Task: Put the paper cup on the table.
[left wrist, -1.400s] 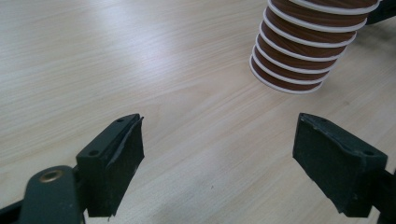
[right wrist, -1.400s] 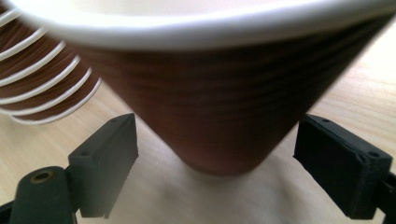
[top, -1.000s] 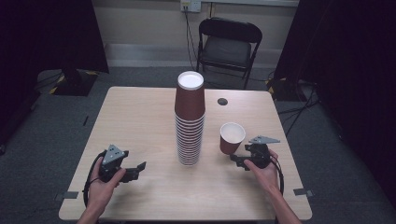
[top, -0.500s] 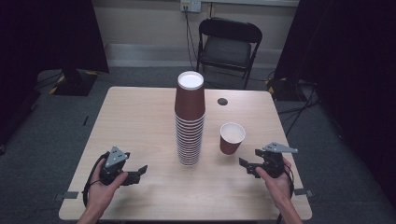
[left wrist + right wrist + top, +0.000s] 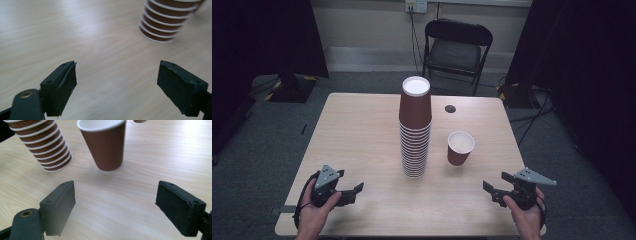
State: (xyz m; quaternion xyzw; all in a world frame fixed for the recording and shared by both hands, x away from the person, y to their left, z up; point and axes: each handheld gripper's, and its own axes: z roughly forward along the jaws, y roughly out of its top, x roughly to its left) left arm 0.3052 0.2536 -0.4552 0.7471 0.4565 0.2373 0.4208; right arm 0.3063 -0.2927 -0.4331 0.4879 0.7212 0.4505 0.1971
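Observation:
A tall stack of brown paper cups (image 5: 415, 130) stands upside down at the middle of the wooden table (image 5: 362, 130); its lower rims (image 5: 160, 27) (image 5: 47, 147) show in both gripper views. A single brown cup (image 5: 460, 148) (image 5: 105, 143) stands upright to the stack's right, mouth up. My left gripper (image 5: 354, 192) (image 5: 117, 85) rests near the front left edge, open and empty. My right gripper (image 5: 495, 186) (image 5: 115, 205) is near the front right corner, open and empty, a short way in front of the single cup.
A small dark disc (image 5: 450, 108) lies on the table behind the cups. A black folding chair (image 5: 455, 47) stands beyond the far edge. Dark curtains hang on both sides, and cables run across the grey carpet (image 5: 287, 130).
My right gripper has drawn back from beside the single cup toward the front right corner. The single cup stays standing alone. The left gripper has slid slightly nearer the front edge.

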